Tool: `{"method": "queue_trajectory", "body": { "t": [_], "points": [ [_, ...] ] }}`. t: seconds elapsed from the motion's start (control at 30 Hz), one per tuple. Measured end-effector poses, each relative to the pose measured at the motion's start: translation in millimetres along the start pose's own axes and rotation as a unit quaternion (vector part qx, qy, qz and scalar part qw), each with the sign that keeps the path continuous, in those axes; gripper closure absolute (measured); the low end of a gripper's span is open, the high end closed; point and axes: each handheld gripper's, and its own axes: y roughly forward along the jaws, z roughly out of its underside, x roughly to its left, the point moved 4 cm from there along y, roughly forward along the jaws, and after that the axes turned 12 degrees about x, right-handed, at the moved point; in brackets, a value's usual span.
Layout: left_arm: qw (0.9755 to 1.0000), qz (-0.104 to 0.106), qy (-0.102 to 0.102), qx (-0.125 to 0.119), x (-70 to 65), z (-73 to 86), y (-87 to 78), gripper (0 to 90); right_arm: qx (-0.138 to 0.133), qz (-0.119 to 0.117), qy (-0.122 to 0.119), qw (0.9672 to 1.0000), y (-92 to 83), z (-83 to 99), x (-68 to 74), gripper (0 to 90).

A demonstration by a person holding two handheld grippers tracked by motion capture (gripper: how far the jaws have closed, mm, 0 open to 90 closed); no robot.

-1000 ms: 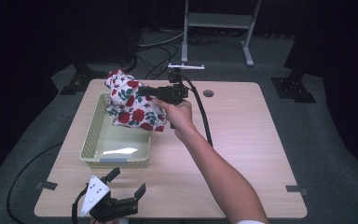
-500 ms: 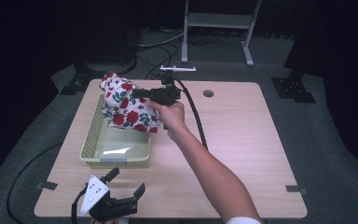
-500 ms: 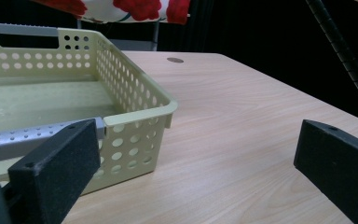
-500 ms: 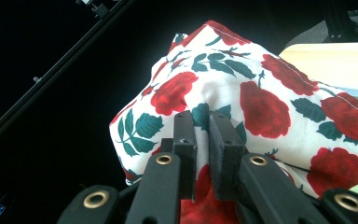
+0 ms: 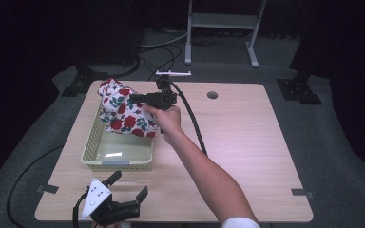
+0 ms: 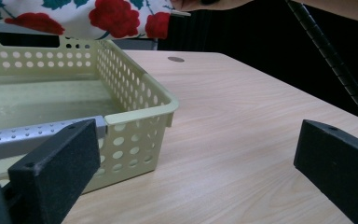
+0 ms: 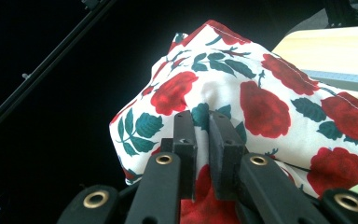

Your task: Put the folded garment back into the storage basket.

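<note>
Over the far end of the yellow basket (image 5: 117,152), right tongs (image 5: 134,99) pinch the rose cloth (image 5: 123,114); next, lower it inside. Left tongs (image 5: 127,185) gape apart.

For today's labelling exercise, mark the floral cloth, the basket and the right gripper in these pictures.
floral cloth (image 5: 123,111), high view, on the hanging printed fabric.
basket (image 5: 116,164), high view, on the near rim.
right gripper (image 7: 201,123), right gripper view, between the jaw tips pinching the cloth.
</note>
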Motion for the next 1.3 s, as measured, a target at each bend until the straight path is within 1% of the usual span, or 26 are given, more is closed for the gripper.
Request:
{"method": "queue_trajectory", "body": {
  "t": [0.43, 1.1, 1.3],
  "points": [
    [1.0, 0.0, -0.002, 0.0, 0.7, 0.4, -0.3, 0.0, 0.013, 0.001, 0.009, 0.9999, 25.6, 3.7, -6.9, 82.3],
    [1.0, 0.001, -0.003, 0.0, 1.0, 0.7, -0.5, 0.0, 0.029, 0.002, 0.029, 0.9991, 52.8, 13.4, -19.3, 82.3],
    [1.0, 0.002, -0.004, -0.001, 1.2, 0.6, -0.8, 0.0, 0.033, 0.007, 0.033, 0.9989, 58.8, 17.1, -24.6, 82.3]
  ]
}}
